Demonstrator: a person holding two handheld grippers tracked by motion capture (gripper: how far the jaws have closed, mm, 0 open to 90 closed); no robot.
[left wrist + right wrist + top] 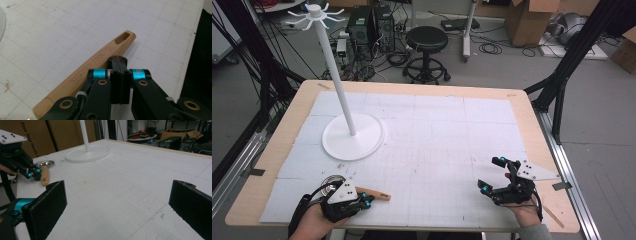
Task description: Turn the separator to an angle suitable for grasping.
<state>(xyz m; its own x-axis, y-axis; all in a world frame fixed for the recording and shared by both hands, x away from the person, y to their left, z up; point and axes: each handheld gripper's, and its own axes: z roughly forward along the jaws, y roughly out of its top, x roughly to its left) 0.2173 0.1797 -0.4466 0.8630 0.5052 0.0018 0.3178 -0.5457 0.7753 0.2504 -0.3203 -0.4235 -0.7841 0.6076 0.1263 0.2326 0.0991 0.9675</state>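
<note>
A kitchen tool lies on the white mat near the front left. Its wooden handle [379,195] [100,58] [44,176] bears the words KITCHEN TOOL and has a slot at its end. Its metal bowl [334,180] [45,164] sits by my left hand. My left gripper [368,201] [117,60] [32,175] is shut with nothing between its jaws, and its tip rests right beside the handle. My right gripper [490,174] [117,205] is wide open above bare mat at the front right.
A white stand with a round base [362,142] [87,153] and a tall pole [334,65] topped by hooks rises at the left middle of the table. A wooden border [532,115] frames the mat. A stool [427,40] and boxes stand beyond the far edge.
</note>
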